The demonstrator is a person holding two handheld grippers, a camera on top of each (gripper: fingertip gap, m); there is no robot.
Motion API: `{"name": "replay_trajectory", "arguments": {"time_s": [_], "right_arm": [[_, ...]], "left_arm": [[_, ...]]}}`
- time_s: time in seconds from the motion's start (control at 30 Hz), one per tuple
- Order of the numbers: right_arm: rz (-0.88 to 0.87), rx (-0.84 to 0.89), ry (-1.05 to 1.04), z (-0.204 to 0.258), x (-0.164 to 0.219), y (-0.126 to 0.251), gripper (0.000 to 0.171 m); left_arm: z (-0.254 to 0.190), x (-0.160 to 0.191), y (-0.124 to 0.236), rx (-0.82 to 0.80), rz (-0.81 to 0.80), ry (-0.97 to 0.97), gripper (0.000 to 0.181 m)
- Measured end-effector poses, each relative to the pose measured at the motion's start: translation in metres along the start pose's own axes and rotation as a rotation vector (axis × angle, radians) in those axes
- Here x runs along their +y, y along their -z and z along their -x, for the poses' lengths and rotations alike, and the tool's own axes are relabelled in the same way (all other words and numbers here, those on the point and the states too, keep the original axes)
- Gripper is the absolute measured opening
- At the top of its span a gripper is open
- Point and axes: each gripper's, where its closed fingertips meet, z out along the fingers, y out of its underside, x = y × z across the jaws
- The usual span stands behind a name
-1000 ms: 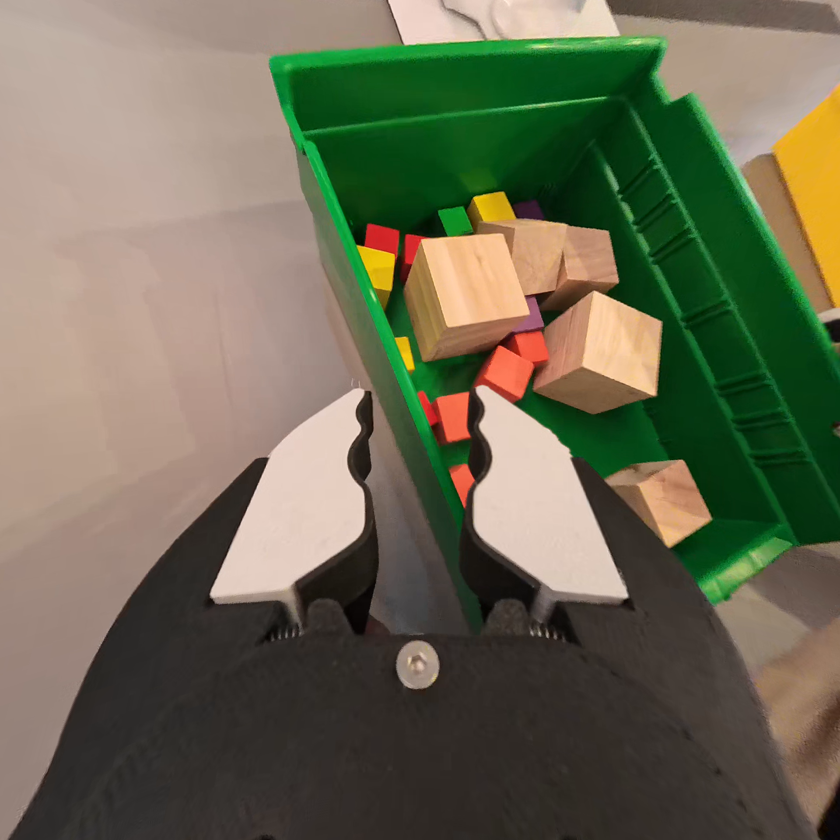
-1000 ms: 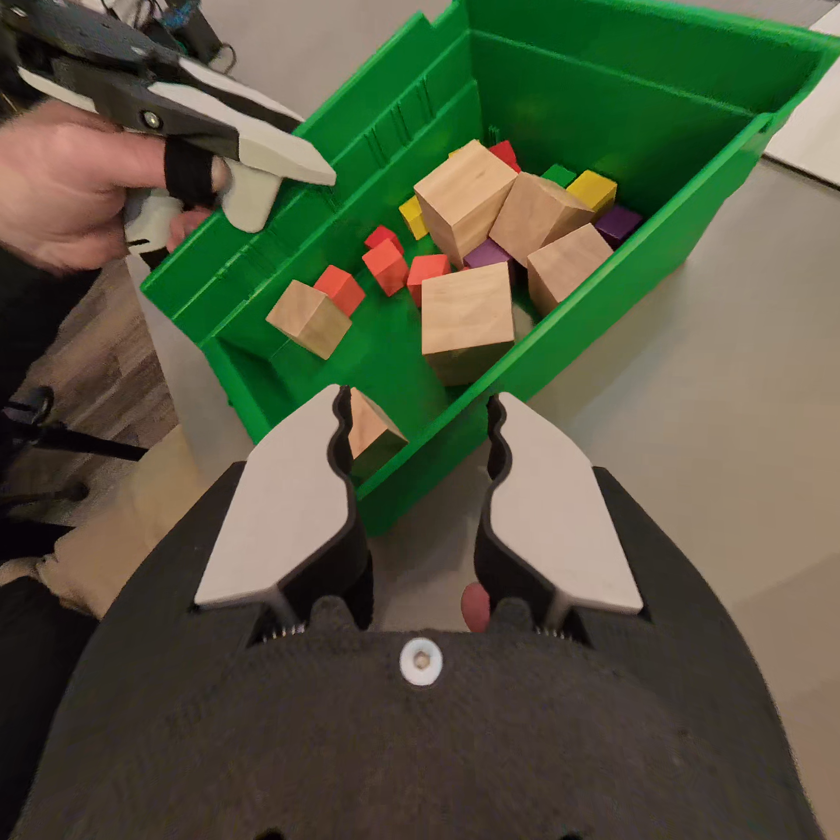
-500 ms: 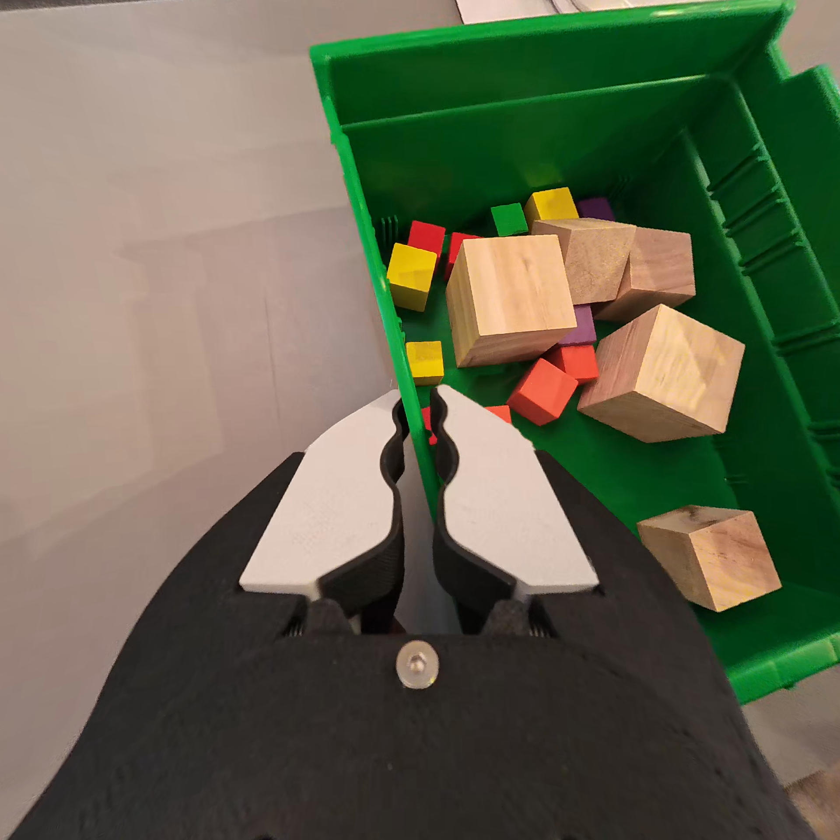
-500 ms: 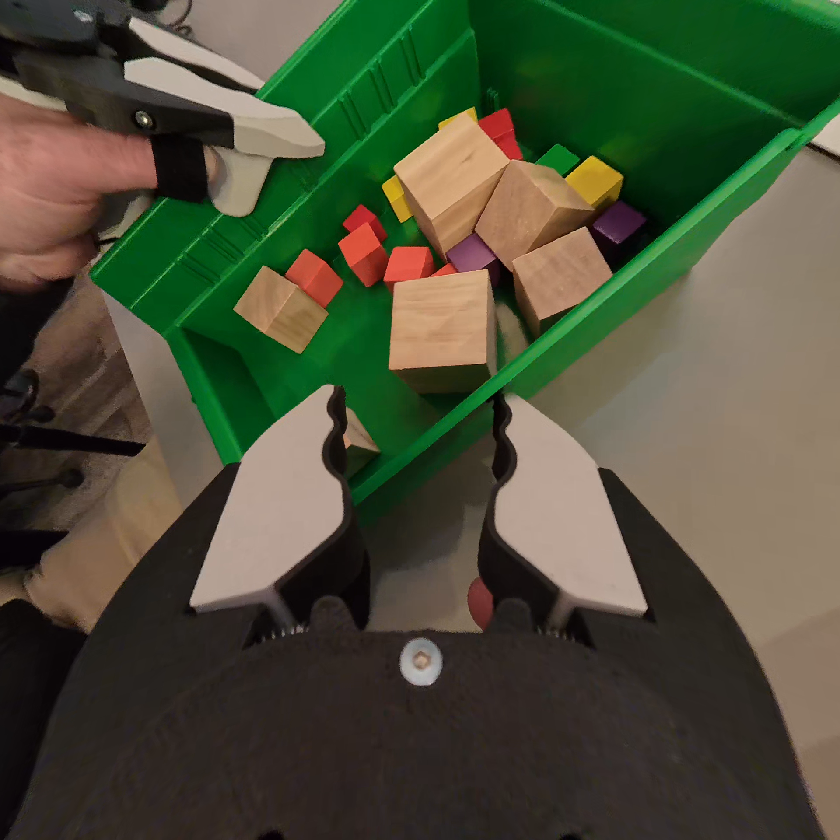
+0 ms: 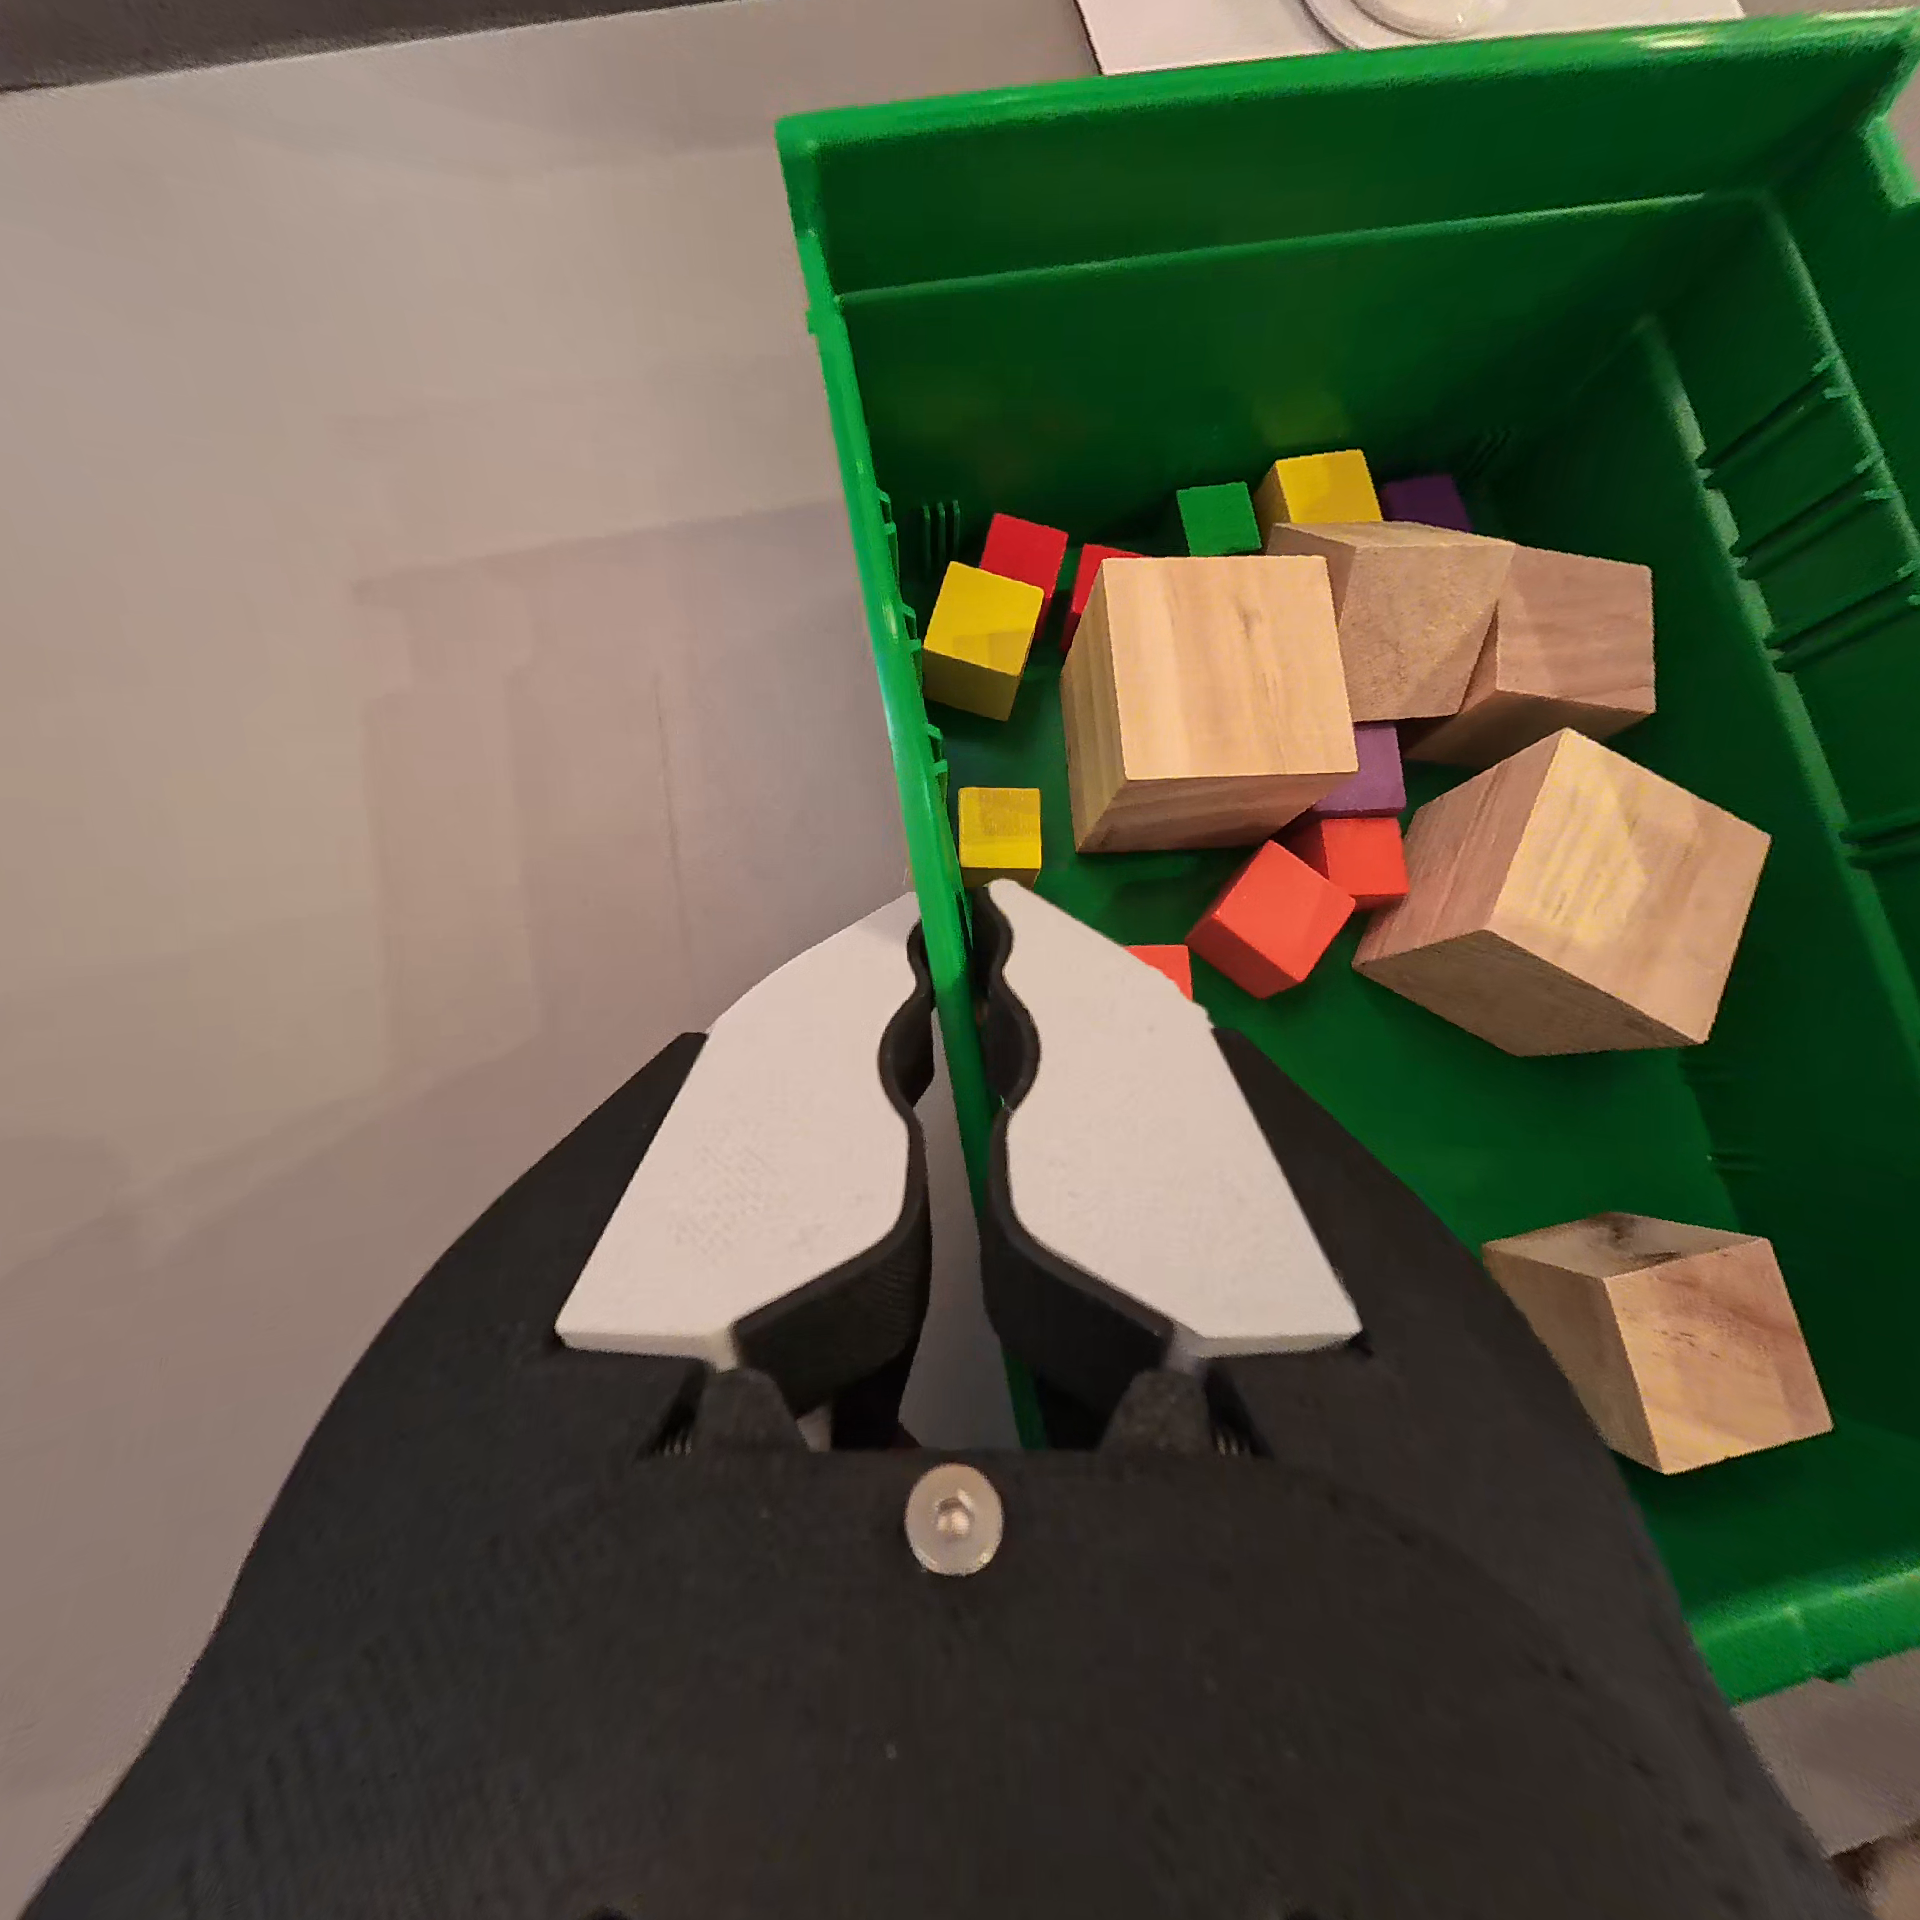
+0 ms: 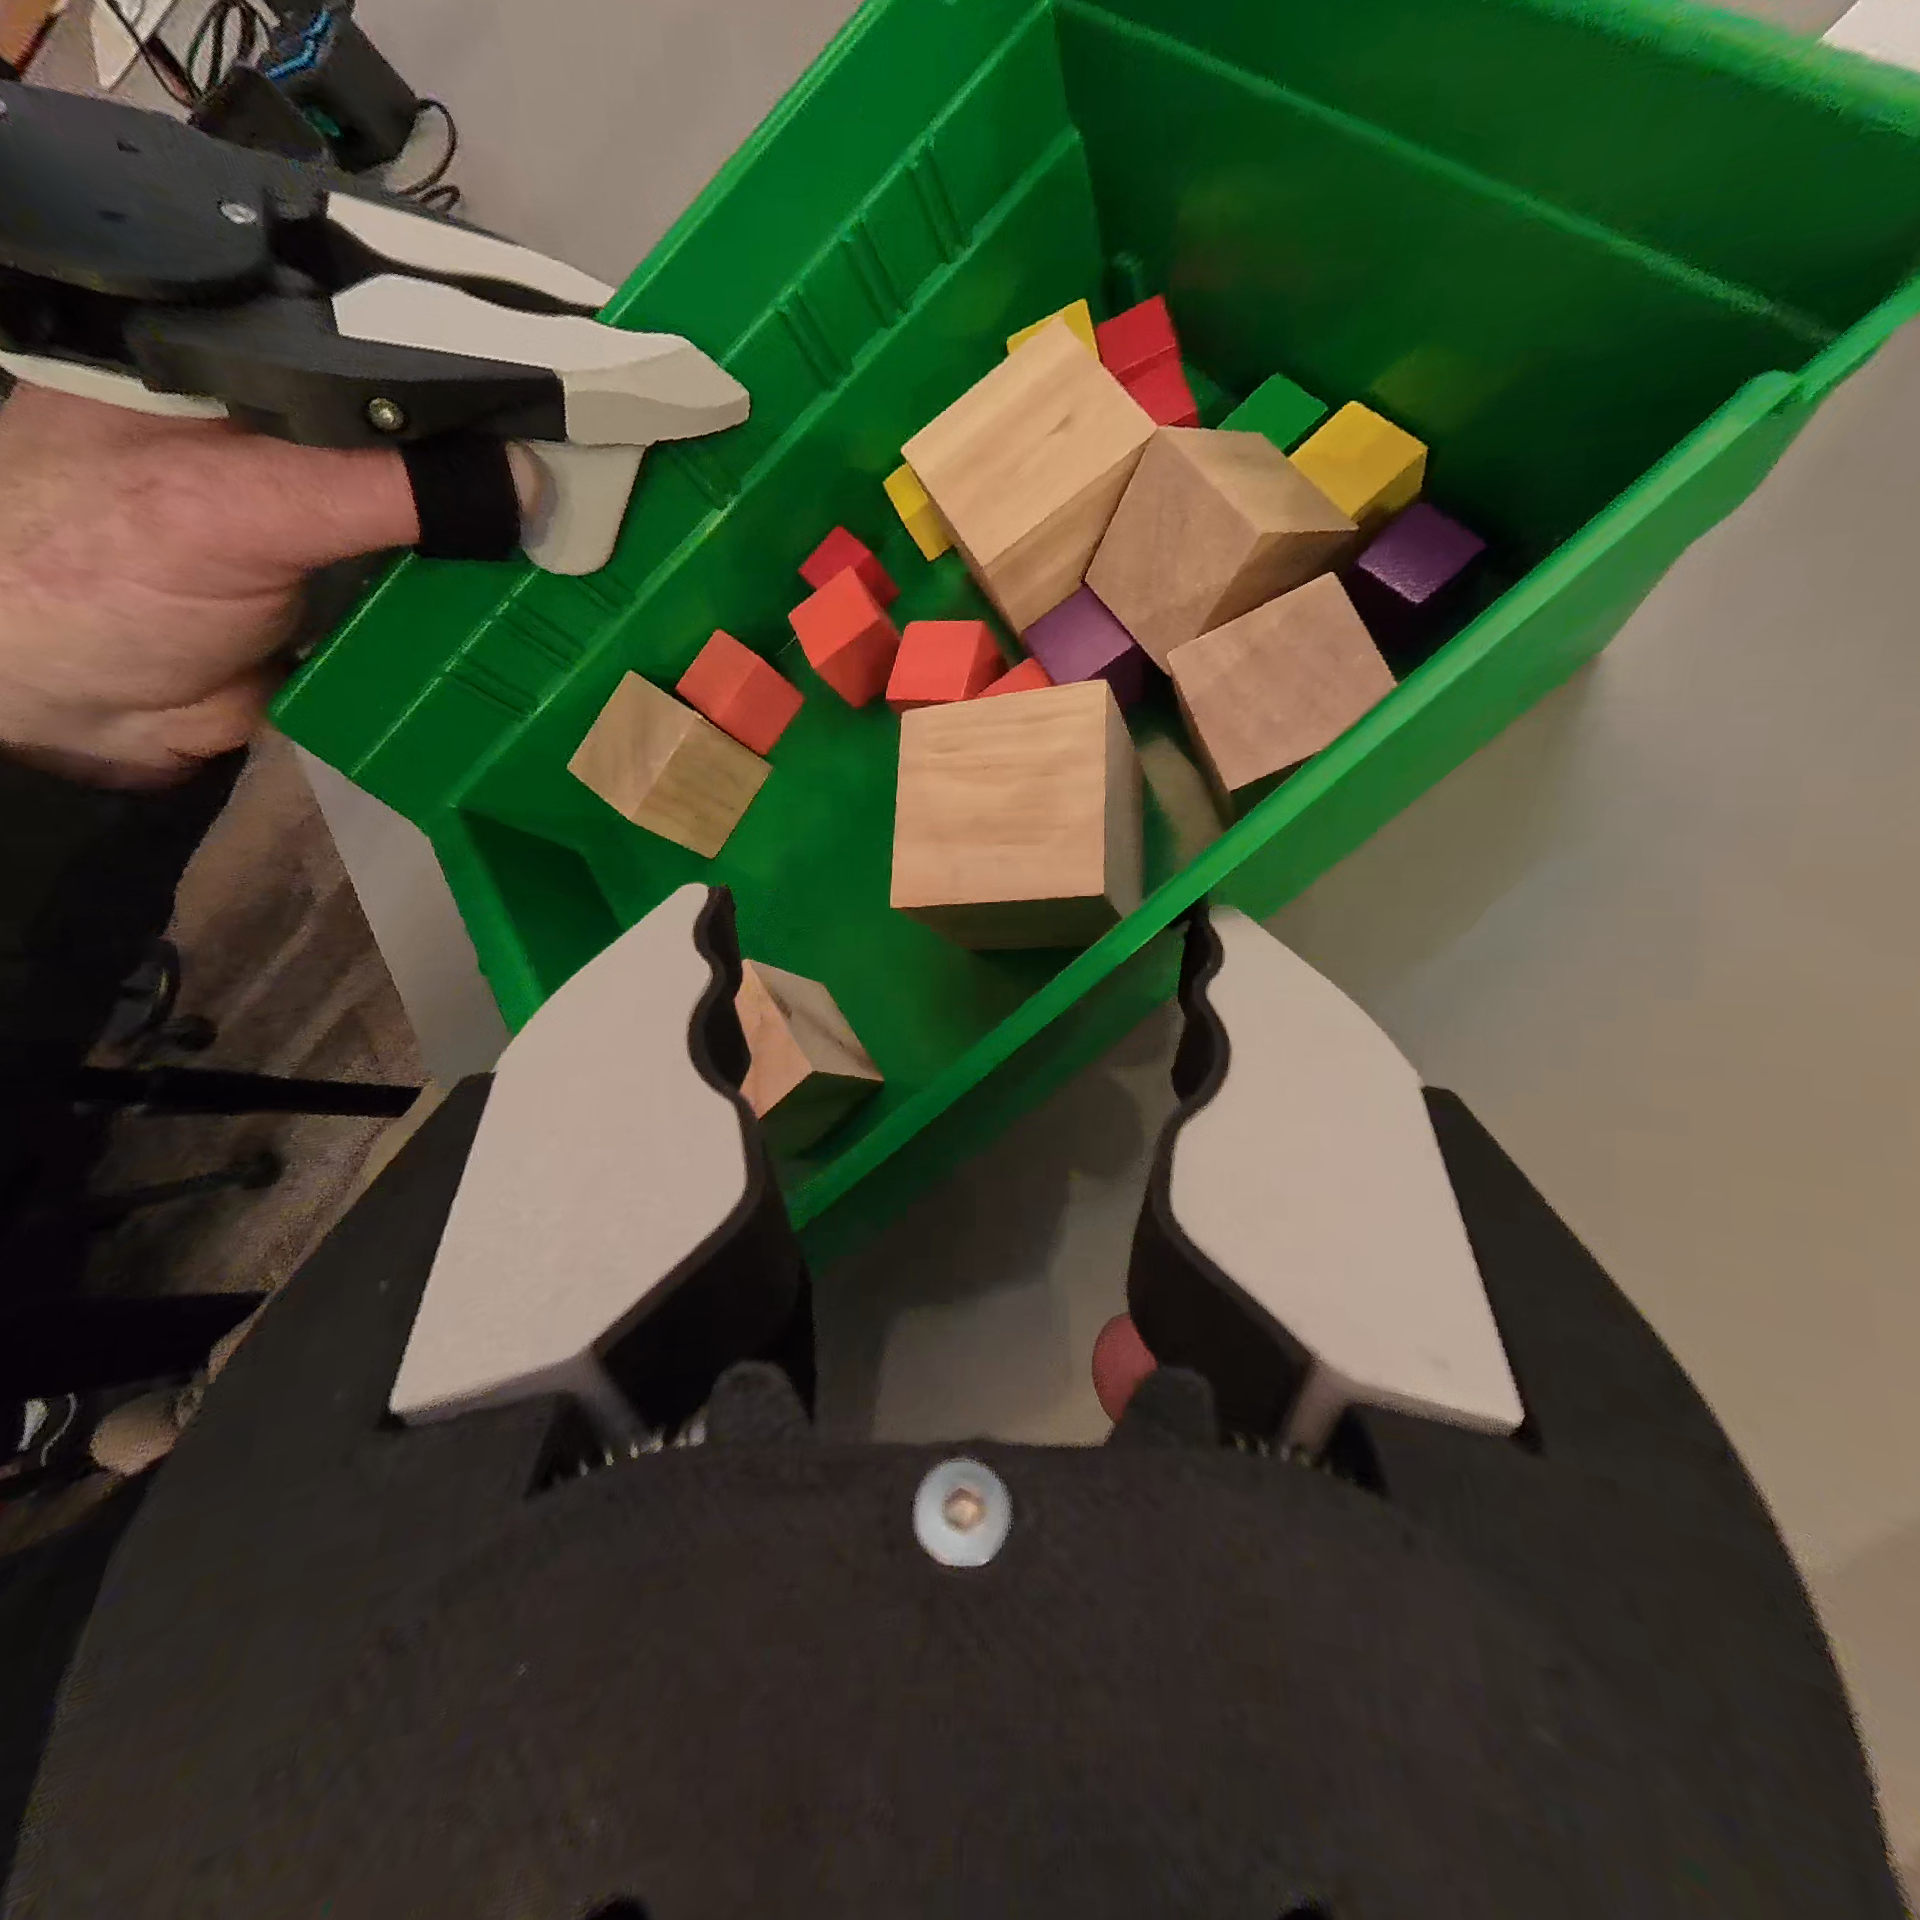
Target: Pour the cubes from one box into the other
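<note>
Left gripper [image 5: 961, 935] clamped on side wall of green box [image 5: 1351, 166], jaws pinching rim; cubes [image 5: 1205, 696] lay just ahead & right of them. Right gripper [image 6: 951, 935] gaped wide, opp. wall between jaws but ungripped. Prob. best to close right fully w/ deep bite before lifting, else risked box twisting.

A pale grey table [image 5: 416, 520] fills the left wrist view from nine to twelve o'clock, evenly lit, with soft shadows. In the right wrist view, wood-grain floor [image 6: 260, 914] shows at nine o'clock, and dark cables [image 6: 343, 94] lie at eleven o'clock.
</note>
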Motion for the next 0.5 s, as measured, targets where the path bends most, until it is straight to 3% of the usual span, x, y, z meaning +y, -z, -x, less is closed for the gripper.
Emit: {"name": "replay_trajectory", "arguments": {"time_s": [0.27,0.5], "right_arm": [[0.048,0.130,0.111,-0.007,-0.004,-0.002,0.076],[0.055,0.121,0.038,-0.022,-0.012,-0.002,0.067]], "left_arm": [[-0.001,0.001,0.001,-0.050,0.005,-0.039,0.004],[-0.008,0.006,0.005,-0.022,0.044,-0.066,0.010]]}}
